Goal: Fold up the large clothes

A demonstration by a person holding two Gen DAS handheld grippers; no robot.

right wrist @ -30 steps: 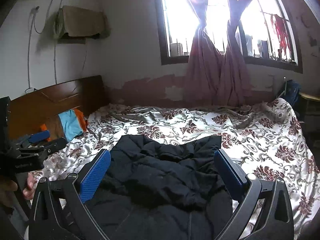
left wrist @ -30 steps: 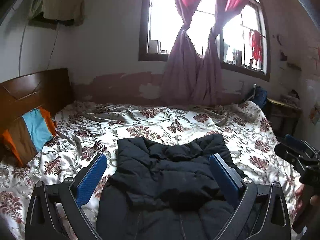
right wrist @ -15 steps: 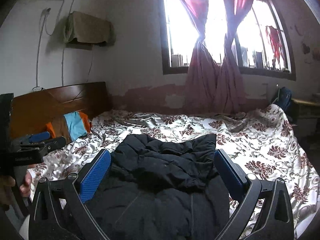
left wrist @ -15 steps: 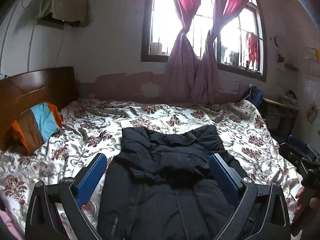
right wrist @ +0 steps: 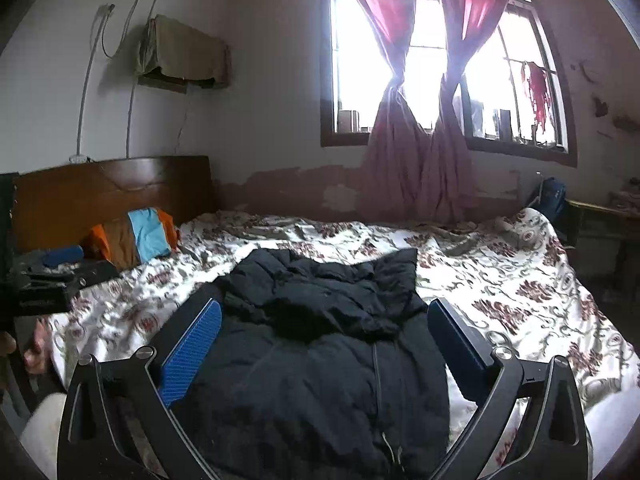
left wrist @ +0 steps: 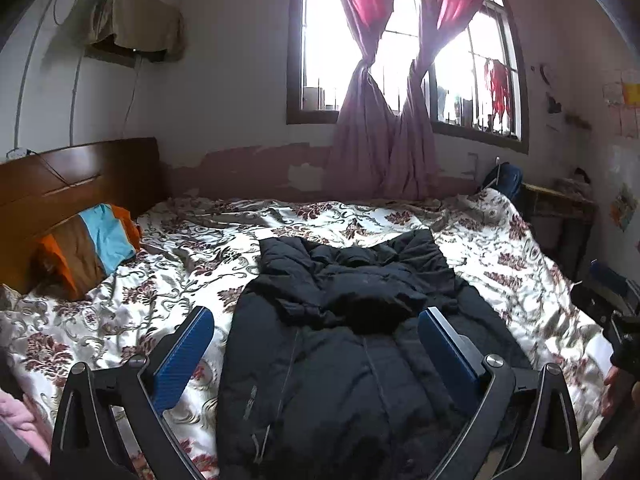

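Note:
A black padded jacket (left wrist: 352, 344) lies flat on the floral bedspread (left wrist: 180, 264), its hood bunched at the far end and its hem toward me. My left gripper (left wrist: 316, 328) hovers open above the jacket's lower half, blue pads wide apart, holding nothing. In the right wrist view the same jacket (right wrist: 320, 352) fills the middle, and my right gripper (right wrist: 324, 328) also stands open over it with nothing between its fingers. Each gripper shows at the edge of the other's view: the right one (left wrist: 612, 300), the left one (right wrist: 52, 276).
A wooden headboard (left wrist: 76, 184) and an orange, brown and blue pillow (left wrist: 92, 244) sit at the left. A window with knotted pink curtains (left wrist: 384, 120) is behind the bed. A small table with a blue bag (left wrist: 508, 176) stands at the right. Hands hold both gripper handles.
Both grippers have pulled back and risen from the bed, so more of the jacket's lower body shows. Both stay open, and the jacket has not moved.

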